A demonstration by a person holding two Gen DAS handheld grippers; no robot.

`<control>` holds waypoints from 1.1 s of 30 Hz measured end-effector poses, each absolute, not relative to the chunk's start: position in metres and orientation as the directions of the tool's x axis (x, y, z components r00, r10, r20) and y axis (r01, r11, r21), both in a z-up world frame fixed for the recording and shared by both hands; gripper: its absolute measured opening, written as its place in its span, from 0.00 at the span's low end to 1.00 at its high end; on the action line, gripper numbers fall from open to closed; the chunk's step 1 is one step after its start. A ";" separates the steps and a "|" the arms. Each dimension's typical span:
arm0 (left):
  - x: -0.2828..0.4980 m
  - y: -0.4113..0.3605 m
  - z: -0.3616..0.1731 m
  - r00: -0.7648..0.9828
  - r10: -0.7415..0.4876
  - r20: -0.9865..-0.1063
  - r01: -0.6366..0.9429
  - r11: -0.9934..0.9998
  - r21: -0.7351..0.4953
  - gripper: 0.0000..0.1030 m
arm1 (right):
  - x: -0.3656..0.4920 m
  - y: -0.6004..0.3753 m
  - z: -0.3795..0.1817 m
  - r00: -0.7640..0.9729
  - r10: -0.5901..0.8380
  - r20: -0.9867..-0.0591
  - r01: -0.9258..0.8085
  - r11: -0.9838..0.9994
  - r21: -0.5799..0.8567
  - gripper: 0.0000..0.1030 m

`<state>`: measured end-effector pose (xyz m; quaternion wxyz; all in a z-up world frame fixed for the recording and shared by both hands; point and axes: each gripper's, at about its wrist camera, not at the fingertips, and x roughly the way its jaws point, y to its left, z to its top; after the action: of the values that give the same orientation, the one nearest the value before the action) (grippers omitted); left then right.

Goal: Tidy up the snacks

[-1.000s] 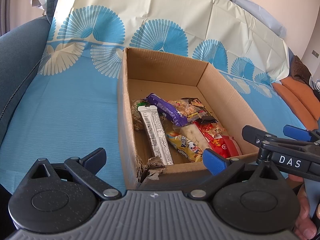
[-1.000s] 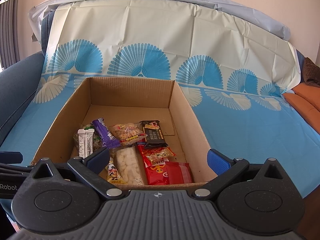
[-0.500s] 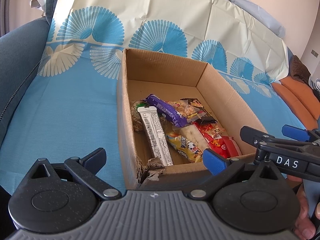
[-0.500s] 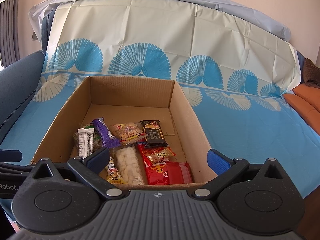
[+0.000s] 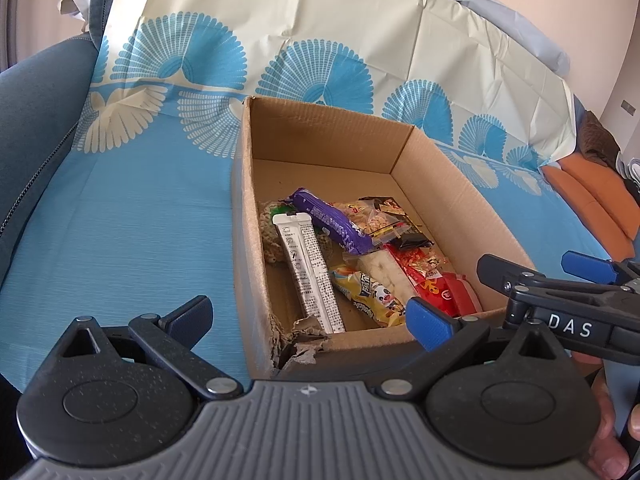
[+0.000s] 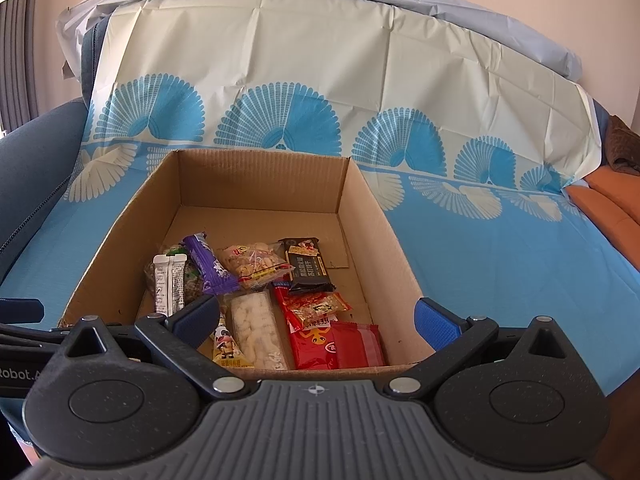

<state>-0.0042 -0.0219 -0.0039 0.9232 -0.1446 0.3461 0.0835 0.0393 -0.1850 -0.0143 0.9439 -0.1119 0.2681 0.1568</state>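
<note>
Sitting mid-frame, the cardboard box holds the snacks. Both left tongs and right tongs gape wide, holding nothing; their blue tips cover some packets.

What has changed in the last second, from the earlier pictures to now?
Almost nothing. In the left wrist view the right gripper has drifted slightly left. Nothing was taken or let go: both it and the left gripper stay open and empty. The box and the snacks in it, such as the purple bar and the red packet, lie as before.
</note>
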 end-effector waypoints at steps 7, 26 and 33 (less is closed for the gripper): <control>-0.003 -0.021 -0.005 0.745 0.051 -0.665 -0.254 0.944 -0.212 0.99 | 0.040 -0.184 -0.015 0.807 0.235 -0.543 -0.356 0.926 -0.128 0.99; 0.000 -0.018 -0.009 0.747 0.030 -0.664 -0.248 0.939 -0.237 1.00 | 0.043 -0.185 -0.017 0.811 0.231 -0.538 -0.350 0.928 -0.129 0.99; 0.001 -0.018 -0.011 0.750 0.018 -0.661 -0.240 0.939 -0.248 1.00 | 0.043 -0.184 -0.015 0.813 0.225 -0.537 -0.342 0.931 -0.126 0.99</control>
<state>0.0013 -0.0175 -0.0108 0.9215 -0.1607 0.3465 0.0701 0.0433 -0.1837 -0.0149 0.9458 -0.1089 0.2668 0.1499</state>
